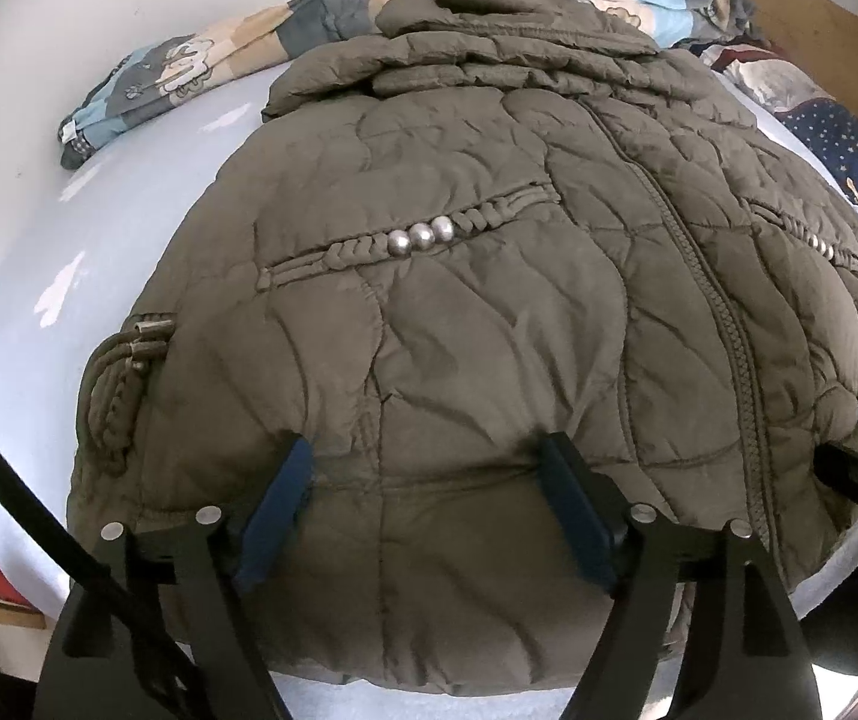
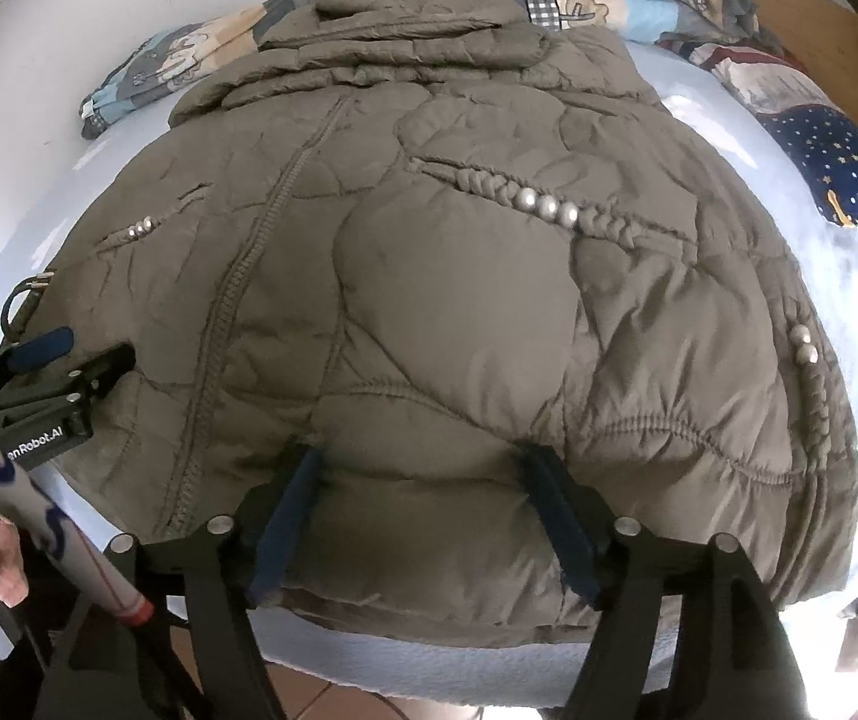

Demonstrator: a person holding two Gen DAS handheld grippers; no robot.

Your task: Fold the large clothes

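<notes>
The left gripper (image 1: 426, 504) and right gripper (image 2: 423, 516), jaws spread wide, press the near hem of an olive quilted jacket (image 1: 489, 312) lying zipped on a pale-blue bed (image 1: 27, 252).

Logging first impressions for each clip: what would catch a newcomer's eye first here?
A big olive quilted jacket fills both views, spread zipper-up on a pale blue bed, with three silver beads gleaming on its braided pocket trim. The left gripper and right gripper stand open over its near hem. A patchwork quilt lies bunched against the far wall.
</notes>
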